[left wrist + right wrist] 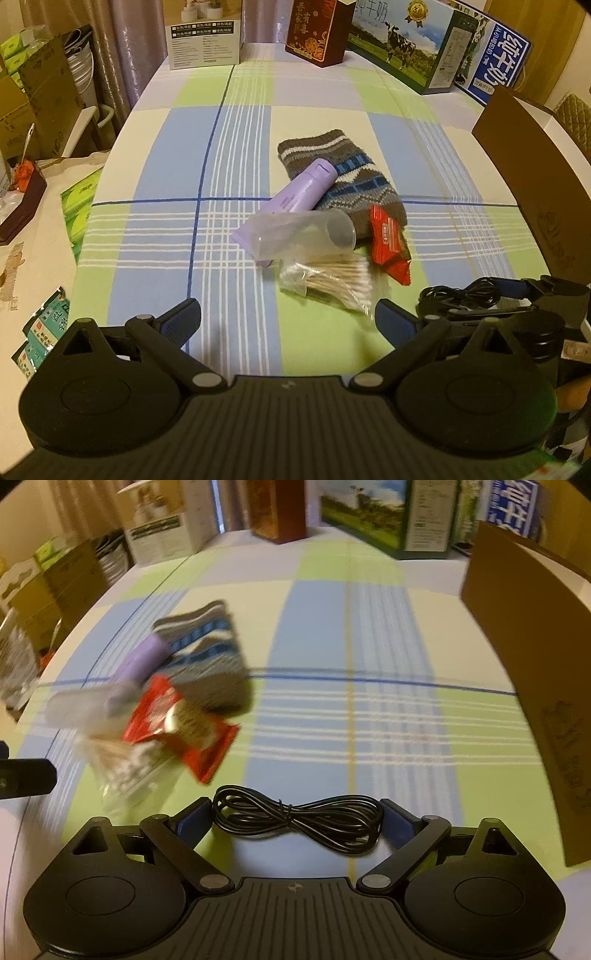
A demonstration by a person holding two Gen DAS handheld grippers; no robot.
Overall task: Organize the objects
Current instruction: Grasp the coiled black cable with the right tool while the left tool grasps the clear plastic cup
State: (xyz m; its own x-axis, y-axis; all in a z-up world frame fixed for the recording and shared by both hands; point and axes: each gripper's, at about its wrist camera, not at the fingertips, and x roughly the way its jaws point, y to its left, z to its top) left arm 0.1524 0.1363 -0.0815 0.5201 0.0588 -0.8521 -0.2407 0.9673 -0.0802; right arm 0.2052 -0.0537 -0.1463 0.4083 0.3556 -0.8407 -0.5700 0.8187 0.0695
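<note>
The right gripper (297, 818) stands wide apart with the coiled black cable (297, 818) lying between its blue pads (194, 821). The bundle's long axis runs straight across from pad to pad, 9 to 3 o'clock, its loops reaching both pads; whether they press on it cannot be told. The cable rests on the checked cloth (314, 657).

The left gripper (288, 319) is also spread wide and holds nothing; only cloth shows between its fingers (184, 317). Just beyond its tips, at 12 to 1 o'clock, lies the bag of swabs (332, 282), sticks running 9 to 3 o'clock. Behind the swabs a clear cup (306, 236) lies on its side, mouth toward 3 o'clock. A purple tube (295, 197) lies under it, cap toward 1 o'clock, resting on the knitted sock (347, 177), whose long axis runs 11 to 5 o'clock. A red packet (389, 243) sits at the sock's near end. A brown box (535, 177) stands at 3 o'clock.
</note>
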